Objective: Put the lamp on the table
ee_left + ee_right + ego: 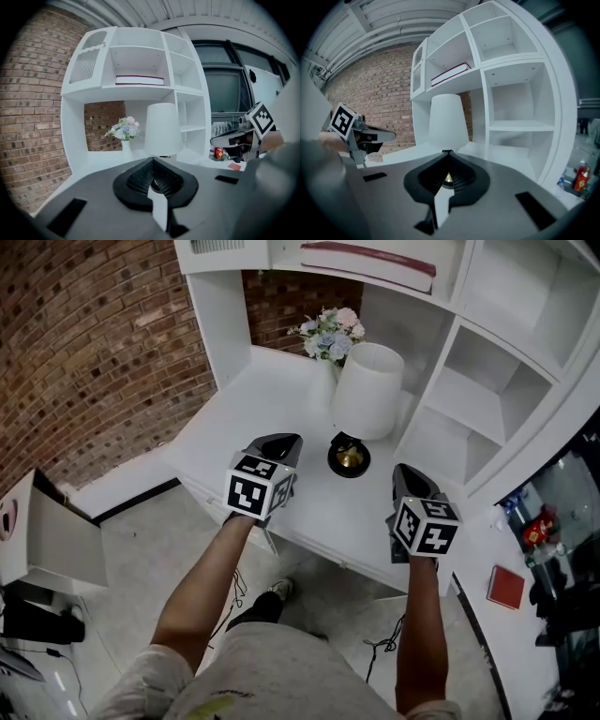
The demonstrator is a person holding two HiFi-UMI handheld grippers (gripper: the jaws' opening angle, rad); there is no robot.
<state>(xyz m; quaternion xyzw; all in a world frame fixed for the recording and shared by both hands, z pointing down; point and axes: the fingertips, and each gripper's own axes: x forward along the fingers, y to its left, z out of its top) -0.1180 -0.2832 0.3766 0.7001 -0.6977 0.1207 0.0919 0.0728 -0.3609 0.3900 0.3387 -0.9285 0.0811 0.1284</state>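
Note:
The lamp, with a white shade (367,390) and a round black base with a gold centre (349,457), stands upright on the white table (234,418) in front of the shelf unit. My left gripper (281,442) hovers just left of the base, shut with nothing in it. My right gripper (410,474) sits just right of the base, jaws together and empty. The left gripper view looks along my left gripper (152,161) at the lamp shade (162,130). In the right gripper view the shade (446,123) rises beyond my right gripper (447,154).
A vase of flowers (330,334) stands behind the lamp on its left. White shelf compartments (487,399) rise at the right, with a red-edged book (370,263) on the upper shelf. A brick wall (84,352) is on the left. A box (47,540) sits on the floor.

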